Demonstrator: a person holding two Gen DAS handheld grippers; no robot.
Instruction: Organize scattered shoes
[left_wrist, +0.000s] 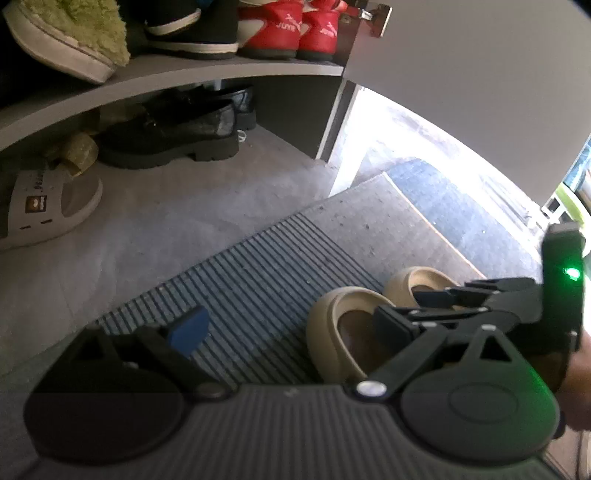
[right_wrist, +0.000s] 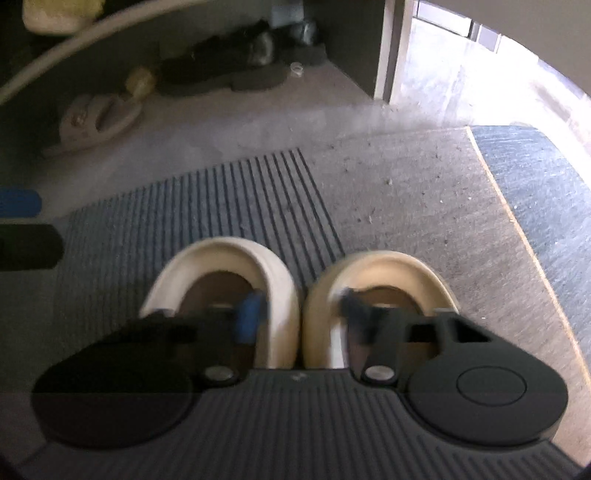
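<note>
Two beige slip-on shoes (right_wrist: 229, 266) (right_wrist: 384, 273) stand side by side on a striped blue-grey mat (right_wrist: 207, 199). My right gripper (right_wrist: 301, 314) has one finger inside each shoe, and the blue pad (right_wrist: 251, 314) and the black finger (right_wrist: 354, 314) pinch the adjoining inner walls together. The left wrist view shows the same shoes (left_wrist: 332, 314) at the lower right, with the right gripper (left_wrist: 406, 306) reaching in from the right. My left gripper (left_wrist: 288, 321) is open over the mat to the left of the shoes, with nothing between its fingers.
A grey shoe shelf (left_wrist: 221, 70) carries a green fluffy slipper (left_wrist: 74, 33), a dark shoe (left_wrist: 199, 29) and red sneakers (left_wrist: 291, 29). Below it are black loafers (left_wrist: 173, 136) and a white slide sandal (left_wrist: 44, 206). A bright doorway (left_wrist: 424, 140) and a second mat (left_wrist: 443, 206) are at the right.
</note>
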